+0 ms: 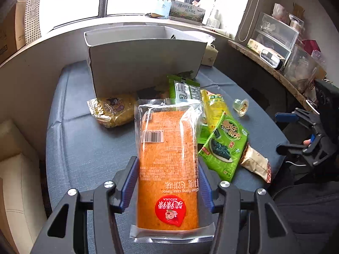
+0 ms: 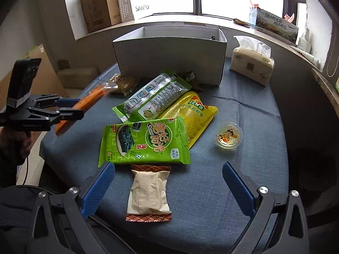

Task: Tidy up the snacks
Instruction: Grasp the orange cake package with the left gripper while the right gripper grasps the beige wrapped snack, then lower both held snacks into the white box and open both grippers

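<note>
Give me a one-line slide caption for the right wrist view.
Open right gripper hovers over a beige snack packet while the left gripper holds an orange packet near the grey box.

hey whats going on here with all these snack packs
A person is sorting snacks on a blue-covered table with two handheld grippers. The left gripper is shut on a long clear-wrapped orange snack pack, held above the table and pointed toward the open grey cardboard box. The right gripper is open, its fingers either side of a small cream packet with brown ends. Green and yellow packets and a small jelly cup lie loose on the table.
</note>
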Motion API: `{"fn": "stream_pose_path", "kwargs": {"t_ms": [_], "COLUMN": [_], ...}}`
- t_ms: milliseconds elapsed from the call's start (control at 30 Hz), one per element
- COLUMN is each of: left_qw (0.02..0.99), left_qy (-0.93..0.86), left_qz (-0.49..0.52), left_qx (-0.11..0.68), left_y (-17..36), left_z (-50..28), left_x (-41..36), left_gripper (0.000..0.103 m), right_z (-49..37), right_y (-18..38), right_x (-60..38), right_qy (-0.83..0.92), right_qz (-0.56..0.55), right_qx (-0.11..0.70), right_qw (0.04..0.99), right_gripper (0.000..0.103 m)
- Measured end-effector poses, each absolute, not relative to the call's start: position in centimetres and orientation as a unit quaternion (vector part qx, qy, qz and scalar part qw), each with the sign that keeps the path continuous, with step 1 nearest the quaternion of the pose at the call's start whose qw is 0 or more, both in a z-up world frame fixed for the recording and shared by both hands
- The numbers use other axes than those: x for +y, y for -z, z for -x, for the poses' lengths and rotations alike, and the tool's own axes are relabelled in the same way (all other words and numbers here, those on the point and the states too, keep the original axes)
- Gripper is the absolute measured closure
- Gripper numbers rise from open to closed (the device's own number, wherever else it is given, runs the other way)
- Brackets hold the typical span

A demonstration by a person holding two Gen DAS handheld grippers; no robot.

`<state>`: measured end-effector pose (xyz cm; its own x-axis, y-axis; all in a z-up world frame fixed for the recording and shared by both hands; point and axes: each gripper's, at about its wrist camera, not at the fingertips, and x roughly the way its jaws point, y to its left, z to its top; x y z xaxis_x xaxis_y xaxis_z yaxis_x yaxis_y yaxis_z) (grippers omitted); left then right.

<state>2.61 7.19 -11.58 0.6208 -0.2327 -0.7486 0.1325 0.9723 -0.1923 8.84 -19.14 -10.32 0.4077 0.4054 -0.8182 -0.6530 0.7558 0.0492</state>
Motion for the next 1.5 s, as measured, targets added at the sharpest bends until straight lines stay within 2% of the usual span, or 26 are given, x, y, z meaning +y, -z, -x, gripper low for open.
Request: {"fn": "stream_pose_path", "kwargs": {"t_ms": [233,267,333,367,600,900,1000,1167,1300,1500], "left_qw": [0.919,0.919,0.921,0.92,0.924,0.951,0.961,0.964,0.959,0.948], "left_qy": [0.091,0.092,0.091,0.094,0.098,0.087,0.07,0.045,0.03,0.01], "left_qz": [0.072,0.075,0.078,0.078,0.09,0.107,0.112,0.131,0.147,0.164], "left_qx": [0.378,0.376,0.372,0.373,0.359,0.276,0.242,0.228,0.242,0.274], "left_y": [8.5,8.3,8.4,8.4,8.1,3.4,0.8,-2.2,-2.5,-1.1], "left_z": [-1.1,-1.0,-1.2,-1.2,-0.8,-2.3,-4.9,-11.8,-17.8,-24.0], "left_x": [7.5,7.5,7.2,7.1,6.8,7.0,7.6,9.6,11.4,13.4], "left_gripper": [0.046,0.046,0.046,0.046,0.045,0.045,0.045,0.045,0.045,0.045], "right_z": [-8.2,-8.1,-8.2,-8.2,-8.1,-11.6,-14.5,-21.4,-26.7,-33.7], "right_y": [14.0,14.5,15.5,15.3,13.4,5.0,2.2,-0.9,-2.5,-2.2], "right_x": [-16.5,-16.3,-16.1,-16.3,-17.5,-20.5,-19.7,-16.7,-13.7,-10.3], "right_qy": [-0.323,-0.32,-0.321,-0.333,-0.347,-0.355,-0.349,-0.355,-0.363,-0.344], "right_qz": [0.208,0.217,0.224,0.207,0.18,0.062,0.032,-0.007,-0.023,-0.033], "right_qx": [0.477,0.483,0.502,0.5,0.486,0.384,0.345,0.327,0.325,0.363], "right_qw": [0.79,0.786,0.771,0.772,0.782,0.85,0.871,0.876,0.873,0.865], "right_gripper": [0.001,0.007,0.049,0.053,0.054,0.054,0.054,0.054,0.054,0.054]}}
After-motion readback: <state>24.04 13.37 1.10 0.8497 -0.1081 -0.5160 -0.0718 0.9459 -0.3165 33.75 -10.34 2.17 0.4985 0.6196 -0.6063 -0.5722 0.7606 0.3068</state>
